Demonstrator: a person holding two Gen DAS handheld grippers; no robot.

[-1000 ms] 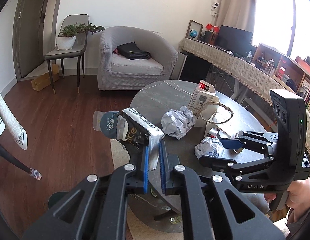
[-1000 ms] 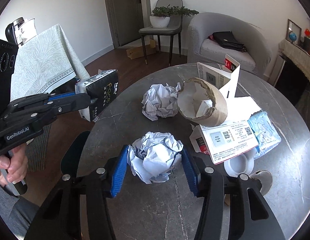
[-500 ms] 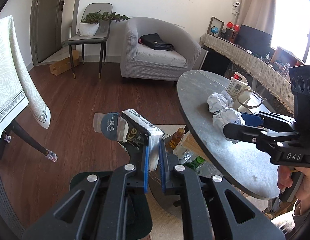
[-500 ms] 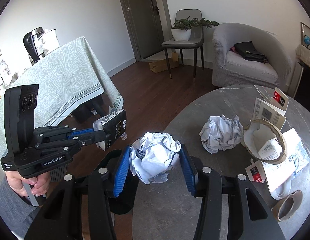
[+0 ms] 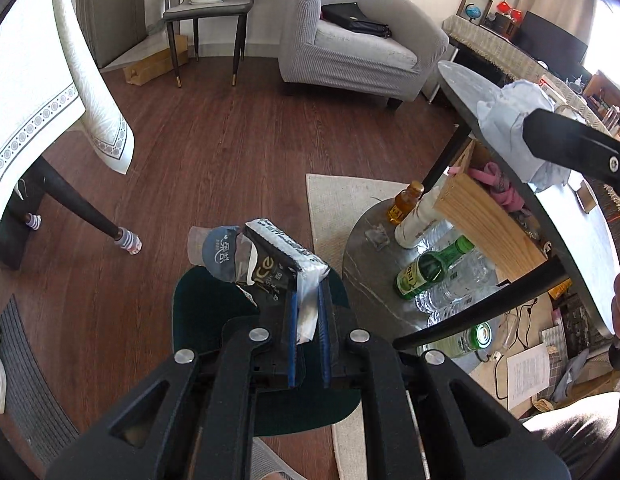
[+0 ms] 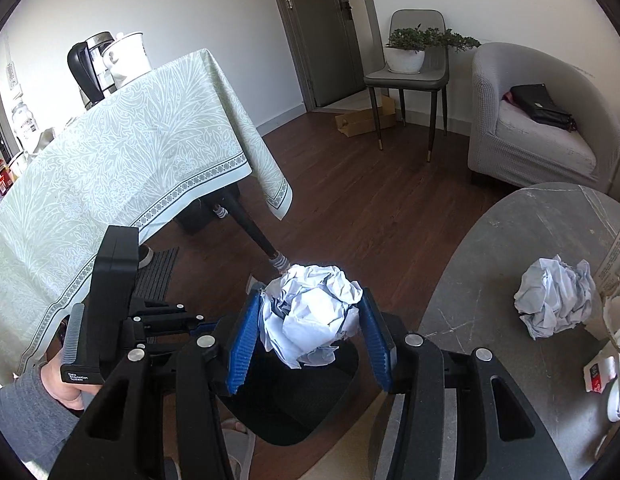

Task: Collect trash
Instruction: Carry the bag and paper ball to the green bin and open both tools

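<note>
Both grippers have swung off the round table (image 6: 522, 264) toward the dark bin (image 5: 213, 312) on the floor. Clamped tight, the left gripper (image 5: 307, 320) pinches a flattened tissue pack (image 5: 277, 264), with a small bottle (image 5: 217, 252) beside it, right above the bin's opening. Half closed, the right gripper (image 6: 310, 328) squeezes a crumpled paper ball (image 6: 310, 316) over the bin's near edge. To drop cleanly, each load should sit well inside the rim before the jaws part, one after the other. Another paper ball (image 6: 554, 300) waits on the table.
</note>
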